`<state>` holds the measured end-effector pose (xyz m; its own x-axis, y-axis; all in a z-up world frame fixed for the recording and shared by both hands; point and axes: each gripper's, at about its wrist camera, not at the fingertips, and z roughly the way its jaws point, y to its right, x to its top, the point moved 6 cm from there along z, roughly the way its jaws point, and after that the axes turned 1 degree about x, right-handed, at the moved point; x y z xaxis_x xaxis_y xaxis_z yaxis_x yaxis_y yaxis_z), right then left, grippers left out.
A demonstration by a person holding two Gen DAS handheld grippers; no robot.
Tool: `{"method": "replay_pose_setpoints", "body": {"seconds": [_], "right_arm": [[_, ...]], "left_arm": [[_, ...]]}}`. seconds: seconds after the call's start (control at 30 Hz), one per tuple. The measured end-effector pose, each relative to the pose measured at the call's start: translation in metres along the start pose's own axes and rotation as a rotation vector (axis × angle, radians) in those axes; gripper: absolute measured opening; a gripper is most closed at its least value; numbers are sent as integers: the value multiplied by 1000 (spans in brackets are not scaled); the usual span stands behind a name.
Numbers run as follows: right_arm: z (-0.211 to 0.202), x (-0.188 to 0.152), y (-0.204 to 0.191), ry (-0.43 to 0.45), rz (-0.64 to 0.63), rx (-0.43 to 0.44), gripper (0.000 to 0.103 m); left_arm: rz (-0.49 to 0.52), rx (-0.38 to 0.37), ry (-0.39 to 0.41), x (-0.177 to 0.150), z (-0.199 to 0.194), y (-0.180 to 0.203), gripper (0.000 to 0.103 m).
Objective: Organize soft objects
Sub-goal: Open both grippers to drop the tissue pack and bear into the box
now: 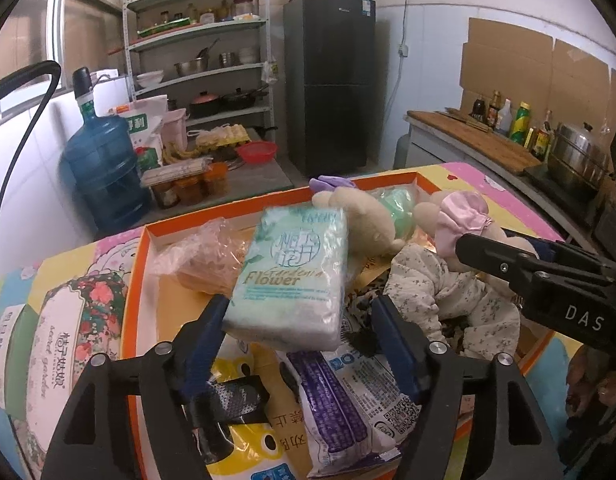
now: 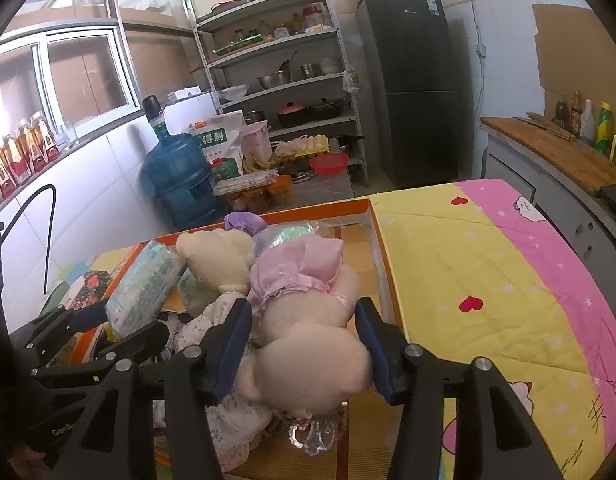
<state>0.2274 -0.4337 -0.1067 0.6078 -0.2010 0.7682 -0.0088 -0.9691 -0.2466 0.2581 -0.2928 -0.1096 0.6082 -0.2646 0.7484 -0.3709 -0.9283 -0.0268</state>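
the left gripper (image 1: 300,320) points forward and down over the near end of an orange-rimmed box (image 1: 136,280). its blue-padded fingers (image 1: 204,340) stand spread, and a pale green tissue pack (image 1: 296,276) sits between them, tilted up on end. the left pad is at the pack's lower corner, touching or nearly so; the right pad stands clear with a gap, so the pack is not pinched.

the right gripper (image 2: 304,344) also angles down, at the right side of the same box (image 2: 381,264). its fingers (image 2: 232,344) are apart on either side of a plush doll in a pink bonnet (image 2: 308,320). the left pad lies against the doll's fur; the right pad is just beside it, and whether it presses cannot be told. in the left wrist view this gripper (image 1: 463,246) reaches in from the right, with its tip at the doll's pink bonnet (image 1: 463,216).

the box lies on a cartoon-print quilt (image 2: 487,280) in yellow and pink. inside it, from the far end: a cream teddy bear (image 1: 359,212) with a purple bow, a green item in clear wrap (image 1: 399,204) behind it, a crumpled pinkish plastic bag (image 1: 200,252) at the left, and the doll in a floral suit (image 1: 439,284) at the right. nearer the camera lies a white and purple packet (image 1: 347,400) on yellow packaging (image 1: 244,452).

outside the box, on the left, rests a floral tissue box (image 1: 68,328).
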Motion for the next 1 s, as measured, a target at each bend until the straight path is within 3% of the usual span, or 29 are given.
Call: {"method": "replay_pose_setpoints", "body": {"seconds": [0.53,1.0], "right_arm": [[-28,9,-8,75,-7,-2,54],[-58,11,-39,119,-41,5,54]], "left_arm": [[-2,55,105,11,-43,-7,75],[-40,67,144,7,-81,-26,75]]}}
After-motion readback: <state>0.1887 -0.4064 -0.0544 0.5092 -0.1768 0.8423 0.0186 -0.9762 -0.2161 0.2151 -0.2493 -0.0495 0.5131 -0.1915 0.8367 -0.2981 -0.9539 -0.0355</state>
